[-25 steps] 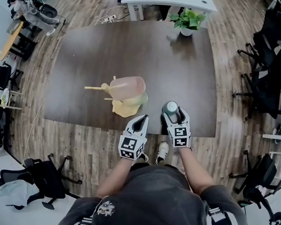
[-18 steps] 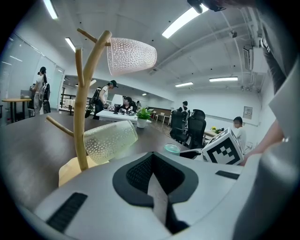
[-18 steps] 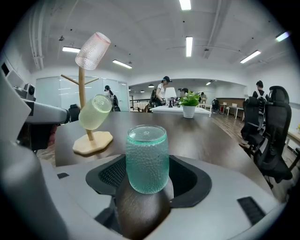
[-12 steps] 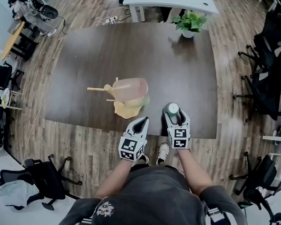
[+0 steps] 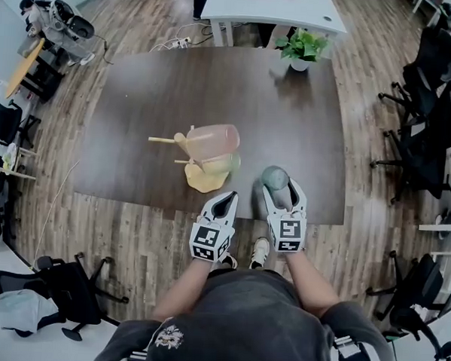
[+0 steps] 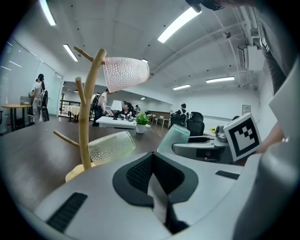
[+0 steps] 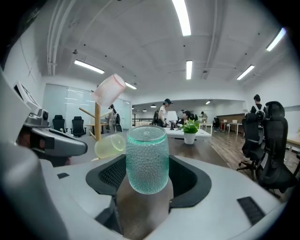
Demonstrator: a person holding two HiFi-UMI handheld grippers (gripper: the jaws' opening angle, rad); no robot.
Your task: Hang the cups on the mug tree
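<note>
A teal dimpled cup [image 7: 146,159] is gripped by the right tool [image 7: 146,187] at the bench's [image 5: 139,96] near edge; the left tool [image 6: 157,185] is closed on nothing beside the mug tree [image 5: 190,157].

The head camera is high up and looks almost straight down at the table [image 5: 140,88]. The person's body is at 6 o'clock. The left gripper [image 6: 151,159] camera sits low, close behind its jaws, and looks across the table top. The right gripper [image 7: 147,165] camera does the same, very near the green cup [image 7: 146,150]. All three see the mug tree [image 5: 183,145] and the plant [image 5: 301,48].
</note>
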